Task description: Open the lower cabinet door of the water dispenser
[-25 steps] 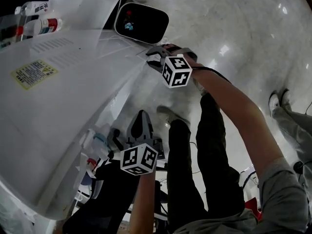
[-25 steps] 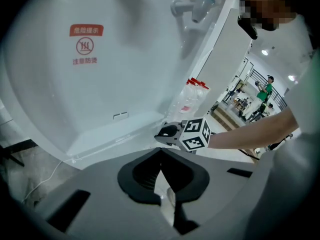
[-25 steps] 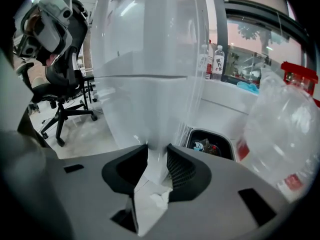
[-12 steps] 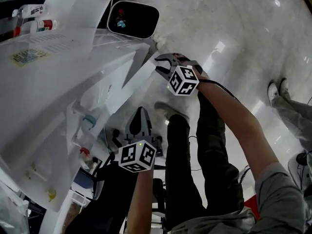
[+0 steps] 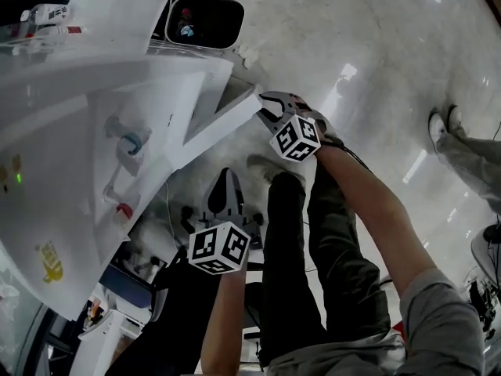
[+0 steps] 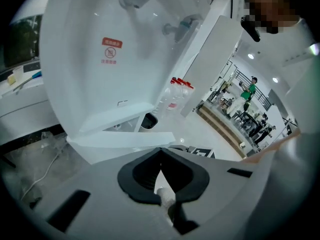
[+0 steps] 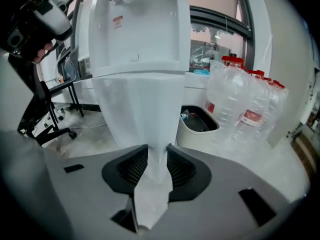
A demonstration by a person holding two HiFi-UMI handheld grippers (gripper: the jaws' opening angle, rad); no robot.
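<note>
Pinching door [image 7: 142, 109] by its free edge in my right gripper [image 7: 156, 166], panel ajar low on the dispenser [image 5: 63, 194]; it seems light, stiff, slick, so hold far from hinge; left gripper [image 6: 160, 170] closed, empty.

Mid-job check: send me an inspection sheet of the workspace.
Surface: glossy stone floor.
Job's things: dispenser; its lower door stands partly open.
Clutter: bin beside the dispenser; red-capped bottles next to it.
Grippers: right gripper clamped on the door's edge; left gripper shut, empty, off the dispenser.
Cables: white cable on the floor.
Surroundings: chair; a bystander's shoes.
</note>
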